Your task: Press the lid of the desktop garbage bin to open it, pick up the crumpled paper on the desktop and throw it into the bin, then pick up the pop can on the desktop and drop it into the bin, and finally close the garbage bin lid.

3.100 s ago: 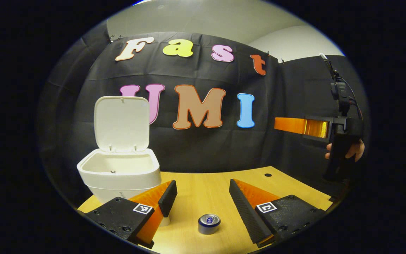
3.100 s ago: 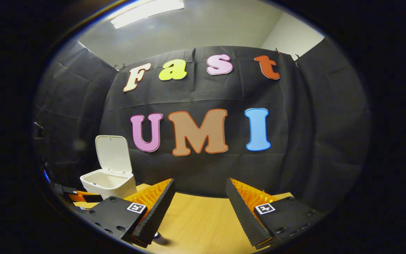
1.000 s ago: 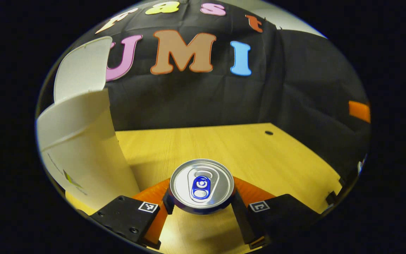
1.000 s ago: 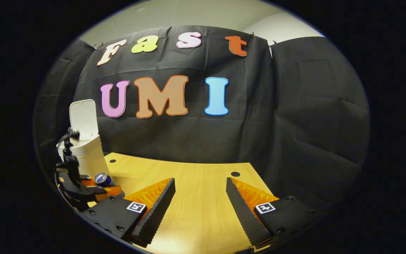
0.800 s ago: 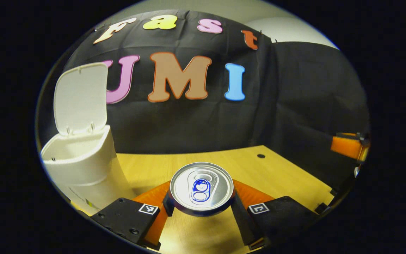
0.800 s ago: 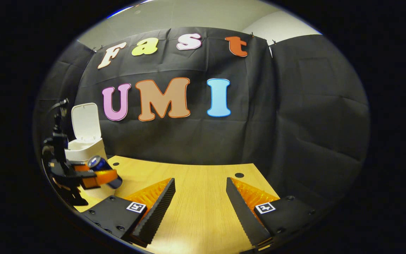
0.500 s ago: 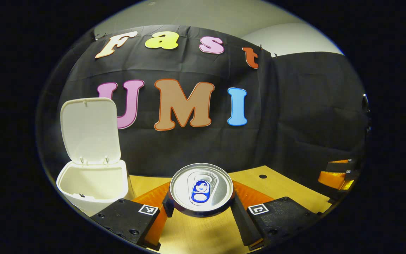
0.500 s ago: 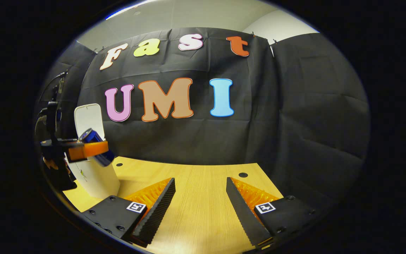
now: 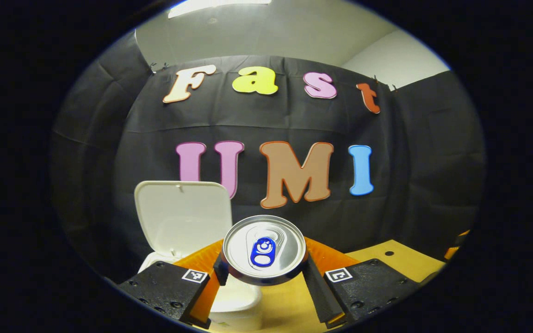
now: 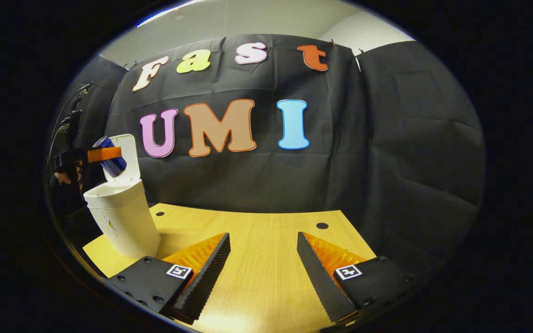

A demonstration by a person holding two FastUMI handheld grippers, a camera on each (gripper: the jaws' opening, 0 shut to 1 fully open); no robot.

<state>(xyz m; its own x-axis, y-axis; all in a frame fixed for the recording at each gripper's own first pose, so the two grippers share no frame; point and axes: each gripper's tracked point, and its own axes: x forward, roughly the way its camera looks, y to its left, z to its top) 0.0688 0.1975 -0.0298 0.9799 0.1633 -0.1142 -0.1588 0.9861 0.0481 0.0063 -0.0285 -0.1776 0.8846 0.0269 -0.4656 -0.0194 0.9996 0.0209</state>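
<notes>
left gripper [image 9: 263, 273] clamping pop can [image 9: 263, 247] — above open bin [image 10: 120, 217]

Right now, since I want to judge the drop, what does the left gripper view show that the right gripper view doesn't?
Left gripper view: the can's top and tab close up, clamped between the left gripper's fingers, with the bin's rim just below.
Right gripper view: from the side, the can tilted above the bin's opening, the hand behind it, the bin's full body, and the right gripper open over the table.
Both: the can held, the lid upright, the table.
</notes>
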